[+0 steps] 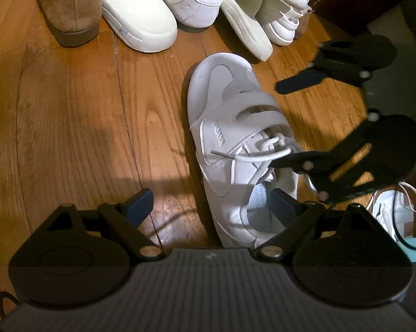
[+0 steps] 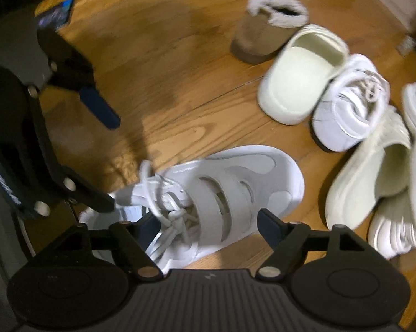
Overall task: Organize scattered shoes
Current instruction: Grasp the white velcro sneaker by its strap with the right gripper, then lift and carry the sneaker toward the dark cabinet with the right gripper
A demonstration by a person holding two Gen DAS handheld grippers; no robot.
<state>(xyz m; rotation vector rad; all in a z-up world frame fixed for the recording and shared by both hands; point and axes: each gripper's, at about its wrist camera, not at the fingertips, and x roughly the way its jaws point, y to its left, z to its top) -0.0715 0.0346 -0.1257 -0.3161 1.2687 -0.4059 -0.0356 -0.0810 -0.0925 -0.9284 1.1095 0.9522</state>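
Left wrist view: a white strapped sneaker [image 1: 235,149] lies on the wooden floor [image 1: 83,116], apart from the shoe row [image 1: 163,8]. The left gripper [image 1: 213,202] is spread wide, one finger inside its collar; the right gripper [image 2: 208,221] straddles its laces, unclamped.

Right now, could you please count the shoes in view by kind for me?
Tan fleece-lined boot: 1
Cream slip-on shoes: 2
White sneakers: 4, one of them only partly in view at the picture's edge
Total: 7
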